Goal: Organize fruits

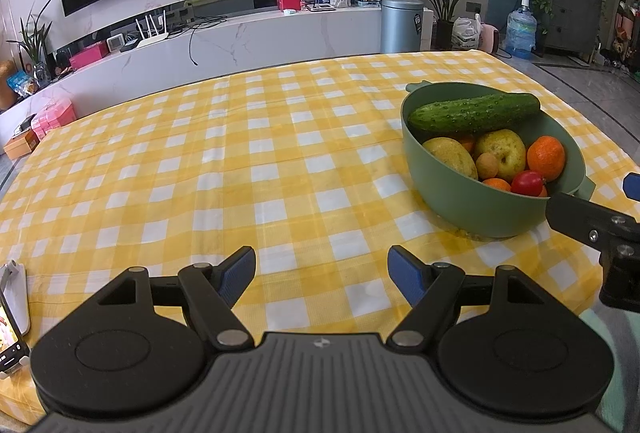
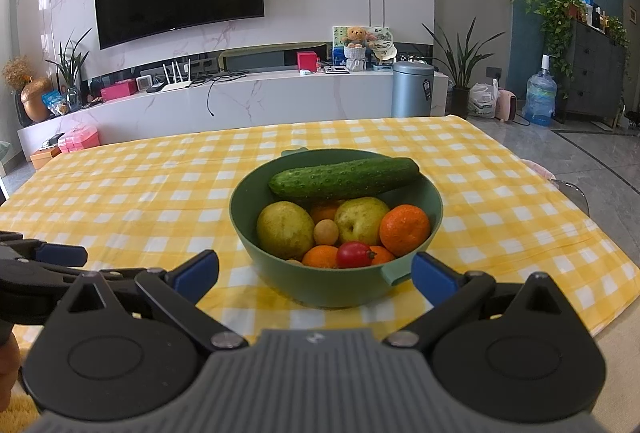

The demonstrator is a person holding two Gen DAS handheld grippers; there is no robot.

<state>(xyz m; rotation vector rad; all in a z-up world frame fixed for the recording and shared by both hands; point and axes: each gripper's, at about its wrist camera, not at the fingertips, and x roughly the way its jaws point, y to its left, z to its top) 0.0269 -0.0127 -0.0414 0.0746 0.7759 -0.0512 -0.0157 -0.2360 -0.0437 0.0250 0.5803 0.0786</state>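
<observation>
Left gripper: jaws spread wide, nothing between the blue pads, hovering over bare cloth near the front edge of the table. Right gripper: jaws likewise wide and empty, aimed straight at the green bowl, with its pads flanking the bowl's near wall and near handle tab without visibly touching either. In my judgement that spread suits an approach to, or a withdrawal from, the bowl; the pictures do not settle which.

The bowl stands on the yellow checked cloth toward the table's front right part, as the left view places it. It holds all the produce in view: a cucumber laid across the far rim, resting on top of the pile because it is too long to sit lower; two yellow-green pears; a large orange against the right wall; smaller oranges at the front; a red tomato at the near wall; and a small tan round fruit in the middle.

No fruit lies loose on the cloth. This fits either fruit already gathered into the bowl, or a full bowl awaiting sorting out.

A phone on a stand sits at the front left corner.
</observation>
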